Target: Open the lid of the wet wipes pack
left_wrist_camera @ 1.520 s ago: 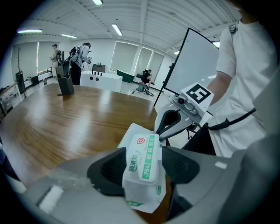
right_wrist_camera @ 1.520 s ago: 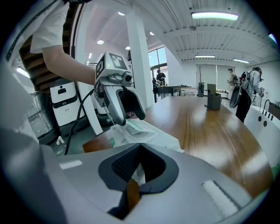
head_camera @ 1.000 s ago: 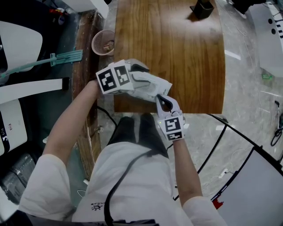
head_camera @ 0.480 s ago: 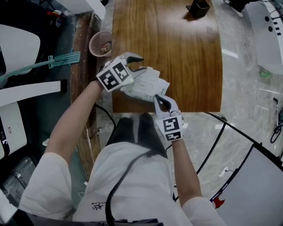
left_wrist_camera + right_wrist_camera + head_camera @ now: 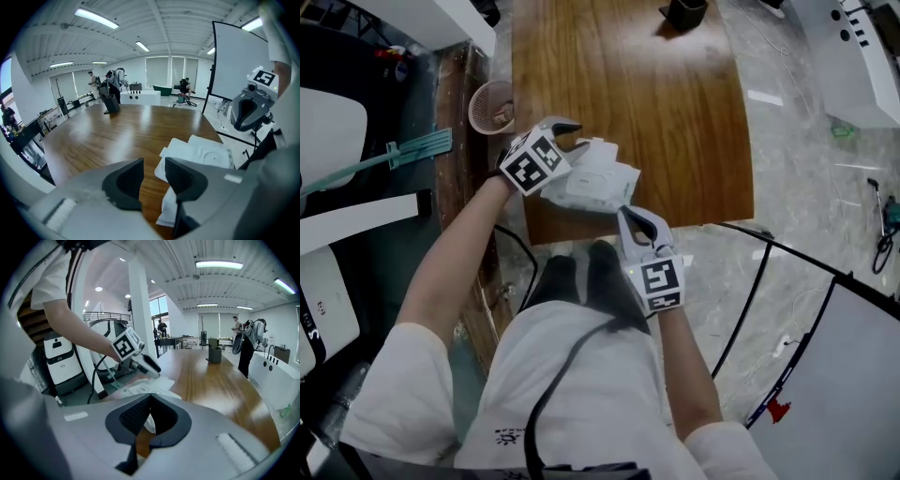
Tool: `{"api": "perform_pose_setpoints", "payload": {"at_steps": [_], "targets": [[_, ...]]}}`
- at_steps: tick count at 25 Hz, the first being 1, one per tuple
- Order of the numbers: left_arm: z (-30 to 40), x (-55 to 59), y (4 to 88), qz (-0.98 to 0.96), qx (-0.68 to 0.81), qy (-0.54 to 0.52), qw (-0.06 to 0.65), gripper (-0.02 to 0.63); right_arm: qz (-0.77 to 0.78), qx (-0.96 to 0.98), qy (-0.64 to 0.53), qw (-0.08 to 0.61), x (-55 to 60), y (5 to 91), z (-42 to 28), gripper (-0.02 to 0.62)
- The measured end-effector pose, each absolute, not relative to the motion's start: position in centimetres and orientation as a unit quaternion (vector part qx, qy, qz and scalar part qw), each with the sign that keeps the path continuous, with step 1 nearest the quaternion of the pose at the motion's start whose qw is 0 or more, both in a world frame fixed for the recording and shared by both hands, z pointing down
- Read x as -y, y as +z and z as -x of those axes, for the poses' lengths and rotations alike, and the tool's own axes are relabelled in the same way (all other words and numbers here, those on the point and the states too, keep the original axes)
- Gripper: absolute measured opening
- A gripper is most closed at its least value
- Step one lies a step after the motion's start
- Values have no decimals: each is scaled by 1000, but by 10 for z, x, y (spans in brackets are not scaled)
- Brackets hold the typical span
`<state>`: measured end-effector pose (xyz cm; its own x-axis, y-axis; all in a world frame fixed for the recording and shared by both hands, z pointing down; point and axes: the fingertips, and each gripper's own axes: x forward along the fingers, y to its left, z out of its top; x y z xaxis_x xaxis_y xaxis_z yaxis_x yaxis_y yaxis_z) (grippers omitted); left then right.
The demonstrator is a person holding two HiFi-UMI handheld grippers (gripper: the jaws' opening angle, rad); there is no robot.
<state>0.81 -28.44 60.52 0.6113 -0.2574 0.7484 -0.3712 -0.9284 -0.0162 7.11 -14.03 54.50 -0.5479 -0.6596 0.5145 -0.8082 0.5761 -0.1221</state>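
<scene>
Bright ceiling strip lights (image 5: 96, 18); tabletop (image 5: 93, 140) glare (fisheye-warped edges).

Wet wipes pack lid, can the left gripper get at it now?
Probably yes. The left gripper, jaws just closing but apart, empty, hangs beside the lid with nothing between; the right gripper clamps the pack at its near edge.

The person wears a white short-sleeved shirt (image 5: 600, 394) with a small dark print (image 5: 502, 437) on it, and dark trousers (image 5: 581, 281). A black cable (image 5: 547, 382) curves across the front of the shirt. The left gripper (image 5: 575, 134) and the right gripper (image 5: 628, 217) have smooth pale grey moulded shells with dark ribbed pads (image 5: 123, 183). Each one carries a cube (image 5: 534, 161) faced with black-and-white square markers.
</scene>
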Motion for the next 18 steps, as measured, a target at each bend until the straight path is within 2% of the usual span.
{"api": "perform_pose_setpoints", "payload": {"at_steps": [7,15,18], "targets": [[-12,277,605,-895,185,403,51,170,-469,846,168,189,127,514,-83,8],[-3,259,531,-919,221,326,31,179,-504,838,143,152,109,473,-80,8],[7,241,498,-928,240,280,43,163,-509,839,128,142,103,454,-73,9]]}}
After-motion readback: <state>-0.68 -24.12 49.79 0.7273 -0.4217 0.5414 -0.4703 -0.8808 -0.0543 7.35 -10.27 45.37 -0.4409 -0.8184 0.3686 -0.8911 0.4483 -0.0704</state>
